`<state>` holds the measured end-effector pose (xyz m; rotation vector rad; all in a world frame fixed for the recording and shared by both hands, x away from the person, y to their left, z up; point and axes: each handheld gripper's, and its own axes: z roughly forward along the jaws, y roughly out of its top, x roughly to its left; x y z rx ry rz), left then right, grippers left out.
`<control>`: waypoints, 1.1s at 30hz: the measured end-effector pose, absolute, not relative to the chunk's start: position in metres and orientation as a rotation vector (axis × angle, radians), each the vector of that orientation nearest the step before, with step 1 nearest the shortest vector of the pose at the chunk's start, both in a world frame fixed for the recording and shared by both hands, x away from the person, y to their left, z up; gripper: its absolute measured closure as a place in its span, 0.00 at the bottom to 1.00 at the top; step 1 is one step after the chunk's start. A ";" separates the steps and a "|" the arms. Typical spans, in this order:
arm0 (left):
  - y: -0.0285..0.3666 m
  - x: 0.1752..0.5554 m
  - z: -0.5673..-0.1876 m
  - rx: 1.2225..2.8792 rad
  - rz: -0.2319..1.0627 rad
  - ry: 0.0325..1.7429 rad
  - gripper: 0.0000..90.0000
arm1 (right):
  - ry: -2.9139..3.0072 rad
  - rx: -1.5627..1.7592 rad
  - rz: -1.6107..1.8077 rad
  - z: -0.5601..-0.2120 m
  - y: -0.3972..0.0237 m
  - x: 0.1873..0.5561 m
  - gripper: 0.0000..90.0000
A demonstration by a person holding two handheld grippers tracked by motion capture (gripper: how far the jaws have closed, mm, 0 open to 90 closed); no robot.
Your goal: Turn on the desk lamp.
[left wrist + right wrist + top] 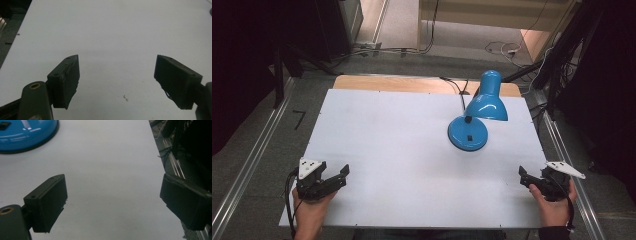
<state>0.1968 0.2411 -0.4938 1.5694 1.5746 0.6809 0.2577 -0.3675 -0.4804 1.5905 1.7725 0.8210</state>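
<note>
At near corners, left tool point(343, 176) and right tool point(523, 178) gape empty; blue lamp point(468, 134) beyond.

No text, label, brand, number or sign can be read anywhere. The blue lamp point(474, 117) carries a small dark patch on its base, too small to tell whether it bears writing.

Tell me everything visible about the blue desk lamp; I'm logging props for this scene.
The blue desk lamp looks like glossy painted metal. It has a round base with a small black switch on top, a short dark neck, and a bell-shaped shade tipped over the base. It stands upright on the white table, right of centre toward the far edge. A black cord runs from behind it. Neither tool touches it.
</note>
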 end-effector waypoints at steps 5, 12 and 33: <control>0.241 0.196 -0.493 1.566 0.685 1.573 0.23 | 1.771 1.585 0.844 -0.480 -0.365 0.258 0.07; 0.241 0.197 -0.494 1.570 0.684 1.575 0.23 | 1.773 1.578 0.871 -0.478 -0.361 0.262 0.07; 0.240 0.197 -0.495 1.574 0.692 1.581 0.23 | 1.768 1.571 0.936 -0.476 -0.356 0.273 0.07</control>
